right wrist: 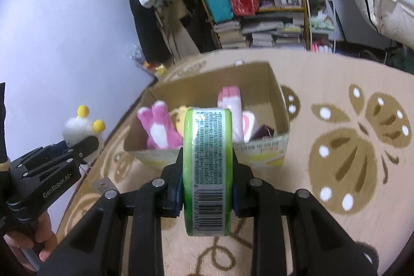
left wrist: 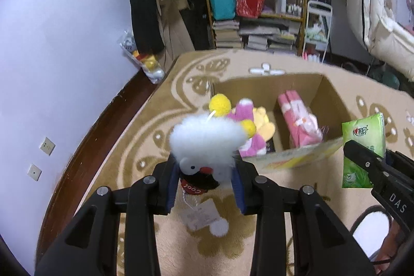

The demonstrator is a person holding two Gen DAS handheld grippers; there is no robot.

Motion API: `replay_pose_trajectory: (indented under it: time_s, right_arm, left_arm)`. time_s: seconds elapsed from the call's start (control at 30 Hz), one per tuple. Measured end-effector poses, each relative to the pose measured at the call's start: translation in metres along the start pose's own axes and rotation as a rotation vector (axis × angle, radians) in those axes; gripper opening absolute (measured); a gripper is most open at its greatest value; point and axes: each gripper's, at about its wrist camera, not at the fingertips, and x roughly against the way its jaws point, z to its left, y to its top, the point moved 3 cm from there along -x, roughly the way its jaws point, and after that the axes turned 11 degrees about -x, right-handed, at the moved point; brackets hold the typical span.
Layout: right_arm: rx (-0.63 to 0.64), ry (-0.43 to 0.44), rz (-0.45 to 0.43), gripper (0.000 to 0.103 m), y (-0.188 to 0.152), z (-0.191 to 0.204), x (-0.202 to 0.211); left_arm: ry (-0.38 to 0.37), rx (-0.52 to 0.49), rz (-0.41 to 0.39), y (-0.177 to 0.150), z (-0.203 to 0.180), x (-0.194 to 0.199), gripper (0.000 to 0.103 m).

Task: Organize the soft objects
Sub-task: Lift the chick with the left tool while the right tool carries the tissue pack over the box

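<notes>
The left gripper [left wrist: 205, 172] had its fingers [left wrist: 172, 188] clamped on a white fluffy toy [left wrist: 204, 141] with yellow pompoms, held above the rug [left wrist: 160, 120] near the cardboard box [left wrist: 323, 87]; its lower half was hidden between them. The right gripper [right wrist: 207, 172] squeezed a green tissue pack [right wrist: 207, 159] edge-on, which blocked the box's middle. Inside, a pink plush [right wrist: 157, 128] and pink packet [right wrist: 230, 100] showed, other items indistinct.
</notes>
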Motion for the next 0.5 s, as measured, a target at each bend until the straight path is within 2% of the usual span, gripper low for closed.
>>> replay_pose_trajectory:
  time_s: [0.27,0.5]
  right_arm:
    - [0.018,0.05,-0.123,0.029,0.015,0.005,0.031]
    - [0.024,0.068,-0.192,0.029,0.026,0.007,0.046]
  left_arm:
    - [0.038,0.003,-0.082,0.019,0.009,0.023,0.034]
    - [0.038,-0.004,-0.105,0.027,0.009,0.02,0.034]
